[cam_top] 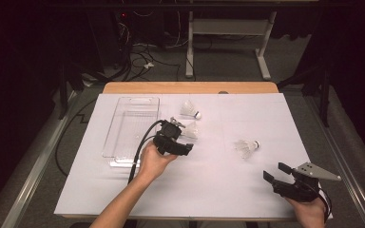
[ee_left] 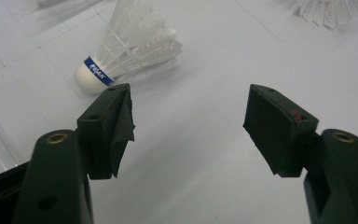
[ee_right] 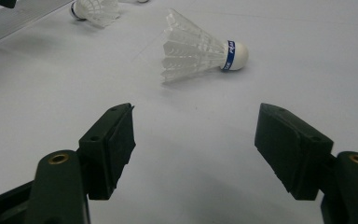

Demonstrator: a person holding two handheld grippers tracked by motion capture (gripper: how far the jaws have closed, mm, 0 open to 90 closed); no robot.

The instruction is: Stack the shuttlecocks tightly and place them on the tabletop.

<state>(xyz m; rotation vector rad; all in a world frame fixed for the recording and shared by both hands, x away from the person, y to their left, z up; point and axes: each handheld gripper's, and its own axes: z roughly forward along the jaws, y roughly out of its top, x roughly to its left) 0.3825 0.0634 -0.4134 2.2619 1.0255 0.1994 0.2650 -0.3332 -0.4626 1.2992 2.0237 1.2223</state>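
- Left gripper (cam_top: 186, 148): black body, thick black cable trailing; brass-coloured screws at the jaw bases.
- Right gripper (cam_top: 276, 172): black, topped by a grey three-cornered plate.
- Forearms bare, no sleeves.

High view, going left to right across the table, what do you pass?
Clear tray → left gripper → far shuttlecock → right-hand shuttlecock → right gripper.
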